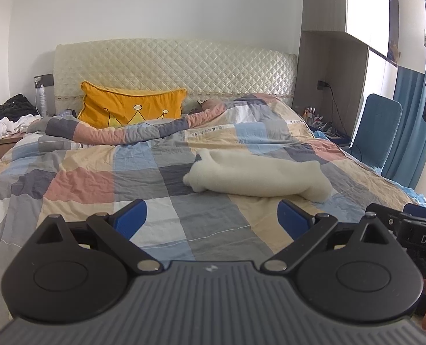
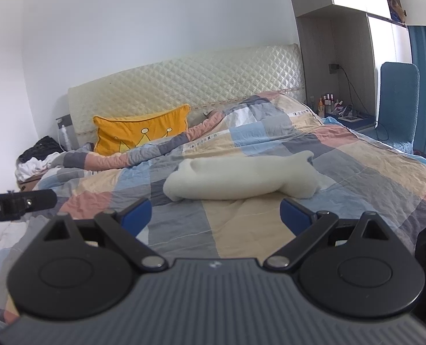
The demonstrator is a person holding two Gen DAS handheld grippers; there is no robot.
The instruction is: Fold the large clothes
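A white fluffy garment (image 1: 256, 176) lies folded in a long bundle on the checked quilt (image 1: 126, 178), right of the bed's middle. It also shows in the right wrist view (image 2: 241, 176). My left gripper (image 1: 211, 218) is open and empty, held above the quilt a short way in front of the garment. My right gripper (image 2: 216, 215) is open and empty, also just in front of the garment. Neither touches it. The right gripper's body shows at the right edge of the left wrist view (image 1: 408, 227).
A yellow pillow (image 1: 132, 109) leans on the quilted headboard (image 1: 175, 66). A nightstand with piled clothes (image 1: 8, 118) stands left of the bed. A blue chair (image 1: 378, 129), a shelf with small bottles (image 1: 313, 115) and a blue curtain (image 1: 408, 126) are on the right.
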